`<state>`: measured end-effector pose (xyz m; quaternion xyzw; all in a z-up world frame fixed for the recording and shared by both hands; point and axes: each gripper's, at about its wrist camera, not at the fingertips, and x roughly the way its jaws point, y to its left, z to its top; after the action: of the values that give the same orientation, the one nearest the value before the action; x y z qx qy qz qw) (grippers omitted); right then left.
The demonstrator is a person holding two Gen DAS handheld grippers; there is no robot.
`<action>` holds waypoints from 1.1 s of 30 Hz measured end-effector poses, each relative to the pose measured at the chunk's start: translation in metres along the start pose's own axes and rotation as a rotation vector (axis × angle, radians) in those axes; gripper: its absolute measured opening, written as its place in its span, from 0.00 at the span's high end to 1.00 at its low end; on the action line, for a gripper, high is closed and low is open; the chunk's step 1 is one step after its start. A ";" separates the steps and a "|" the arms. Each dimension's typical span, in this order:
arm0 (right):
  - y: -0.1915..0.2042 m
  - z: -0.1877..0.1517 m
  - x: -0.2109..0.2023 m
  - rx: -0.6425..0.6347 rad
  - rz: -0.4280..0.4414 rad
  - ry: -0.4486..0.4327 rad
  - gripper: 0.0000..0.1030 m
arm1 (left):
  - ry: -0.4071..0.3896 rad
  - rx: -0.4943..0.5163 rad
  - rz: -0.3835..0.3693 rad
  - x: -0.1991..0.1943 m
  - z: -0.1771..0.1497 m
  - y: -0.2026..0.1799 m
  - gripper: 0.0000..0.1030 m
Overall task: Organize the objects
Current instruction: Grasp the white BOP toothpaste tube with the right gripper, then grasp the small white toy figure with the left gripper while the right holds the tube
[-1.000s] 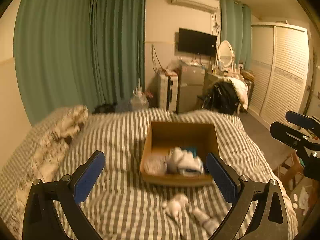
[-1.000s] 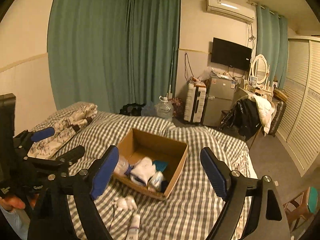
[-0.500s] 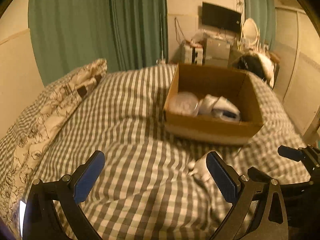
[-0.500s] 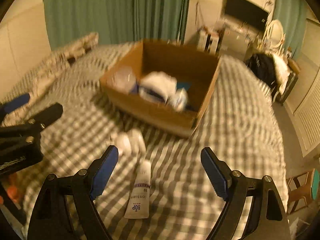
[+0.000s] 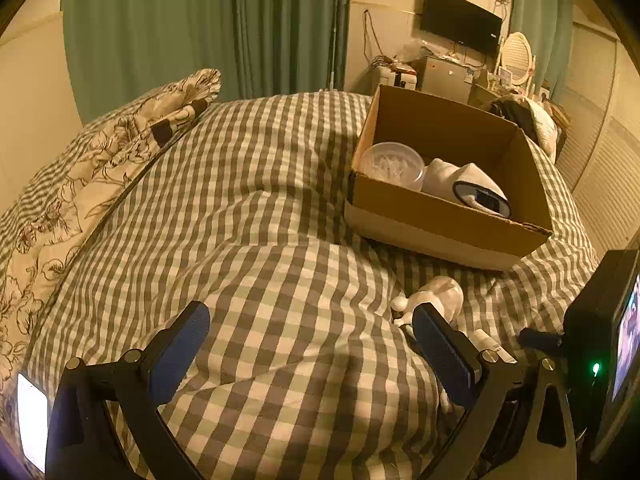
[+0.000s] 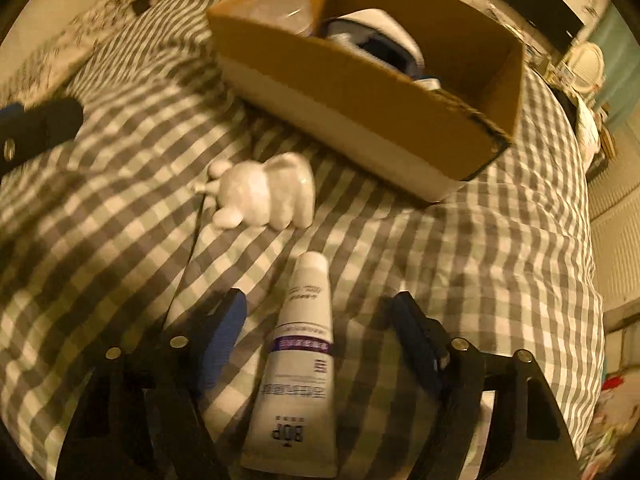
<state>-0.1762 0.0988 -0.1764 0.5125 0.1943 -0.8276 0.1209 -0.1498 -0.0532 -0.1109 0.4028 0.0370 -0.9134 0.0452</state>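
Straddling the white cream tube (image 6: 298,364), my right tongs (image 6: 318,320) have just been closing, yet both blue pads stand clear of it on either side, so nothing is pinched. I read this as lining up for a grab across the tube's width: it lies flat on the checked duvet (image 6: 460,260), cap pointing away from me toward the box, its crimped end nearest the camera. My left tongs (image 5: 310,338) hang spread over bare duvet with nothing between them, seemingly parked out of the way while the right does the work.

Just beyond the tube's cap lies a small white figurine (image 6: 262,192), tipped on its side, near the tube but apart from it. It looks like the next loose piece to collect. Past that sits the open cardboard box (image 6: 360,92), which I take to be the destination, since a clear round tub (image 5: 392,160) and a white slipper (image 5: 466,184) already rest inside it. A floral pillow (image 5: 100,160) lies far left.
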 end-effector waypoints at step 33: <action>-0.107 0.006 -0.061 0.180 0.054 -0.231 0.75 | 0.150 0.081 -0.107 0.057 0.009 -0.097 0.00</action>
<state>-0.1964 0.1921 -0.0988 0.4277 0.0903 -0.8916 0.1184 -0.2055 0.0387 -0.1437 0.4689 0.0246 -0.8826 -0.0231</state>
